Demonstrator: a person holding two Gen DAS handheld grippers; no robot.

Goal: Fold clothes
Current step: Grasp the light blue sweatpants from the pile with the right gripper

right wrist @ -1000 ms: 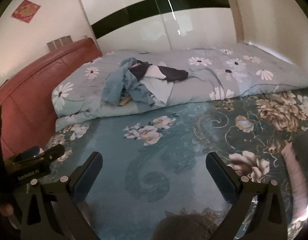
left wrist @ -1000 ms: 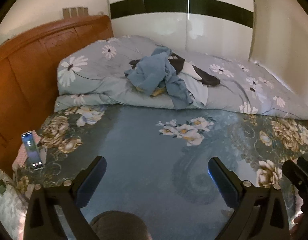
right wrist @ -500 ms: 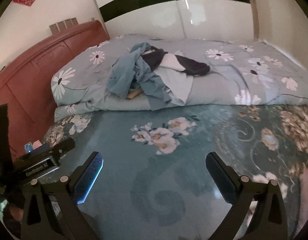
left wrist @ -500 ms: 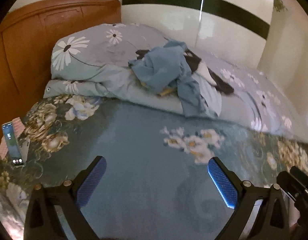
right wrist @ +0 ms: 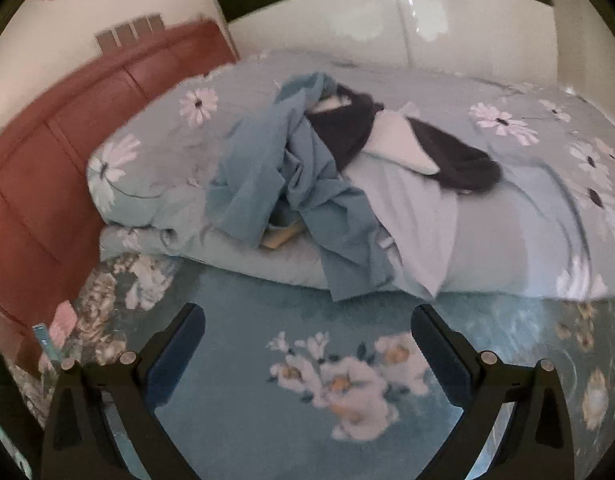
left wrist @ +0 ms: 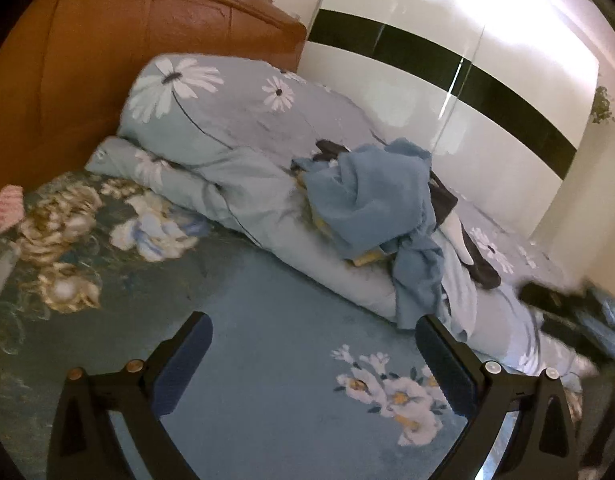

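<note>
Both grippers hang over the floral bedspread (right wrist: 243,420), jaws spread wide and holding nothing: the left gripper (left wrist: 315,364) and the right gripper (right wrist: 307,356) are each well short of the clothes.

The clothes sit in a heap on the rolled duvet (right wrist: 507,240) by the headboard (left wrist: 87,60): a blue shirt (right wrist: 275,176) on top, a dark garment (right wrist: 387,136) behind it, and a pale piece (right wrist: 411,216) under both.

The risk is the tangle. A grab at the blue shirt may catch the pale piece or the duvet cover too, since they lie touching and look alike in colour. Something yellowish (right wrist: 281,236) lies under the shirt; it is too blurred to identify, and it may come out with the shirt.
</note>
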